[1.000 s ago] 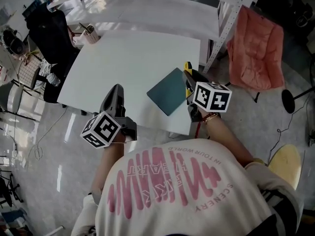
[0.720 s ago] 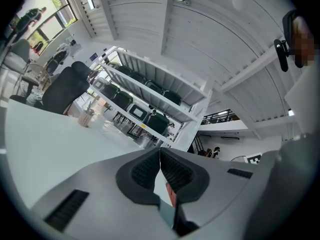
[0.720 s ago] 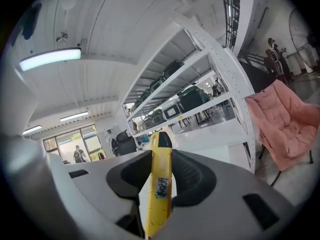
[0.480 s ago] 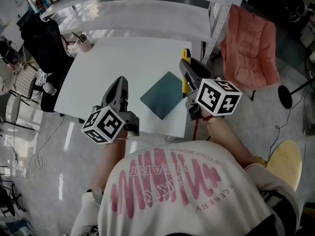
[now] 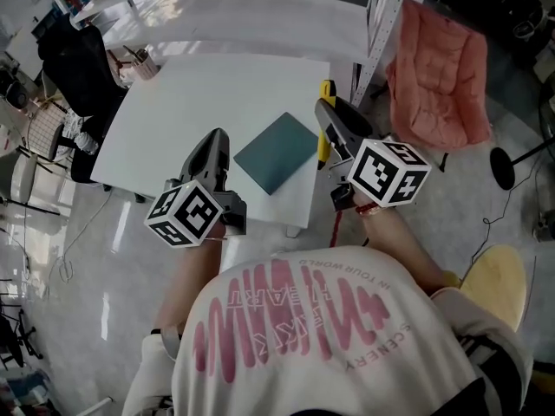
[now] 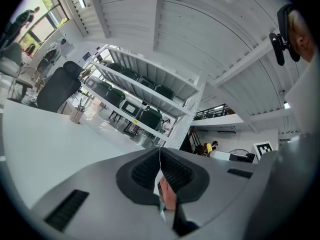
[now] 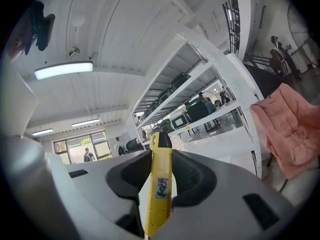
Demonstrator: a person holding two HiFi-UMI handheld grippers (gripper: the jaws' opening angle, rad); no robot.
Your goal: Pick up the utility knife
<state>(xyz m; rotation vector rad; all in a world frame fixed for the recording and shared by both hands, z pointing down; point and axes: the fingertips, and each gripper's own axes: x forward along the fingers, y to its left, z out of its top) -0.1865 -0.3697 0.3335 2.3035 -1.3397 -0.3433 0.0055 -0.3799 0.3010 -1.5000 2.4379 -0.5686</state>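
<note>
The yellow utility knife (image 7: pixel 160 189) with a black tip stands clamped between the pads of my right gripper (image 7: pixel 160 171). In the head view the knife (image 5: pixel 327 91) pokes out past the right gripper (image 5: pixel 326 120), which hangs in the air off the right edge of the white table (image 5: pixel 199 102). My left gripper (image 5: pixel 216 146) is shut and holds nothing; it hovers over the table's near edge, left of a teal mat (image 5: pixel 276 152). In the left gripper view its pads (image 6: pixel 172 171) meet along a thin line.
A pink folding chair (image 5: pixel 438 76) stands to the right of the table, beside a white shelf rack (image 5: pixel 260 7). A pen cup (image 5: pixel 146 61) sits at the table's far left corner, next to a black office chair (image 5: pixel 74 59). A yellow stool (image 5: pixel 499 284) stands at the lower right.
My right gripper has risen with the knife held in it. My left gripper has moved forward over the table's near edge. Both stay shut.
</note>
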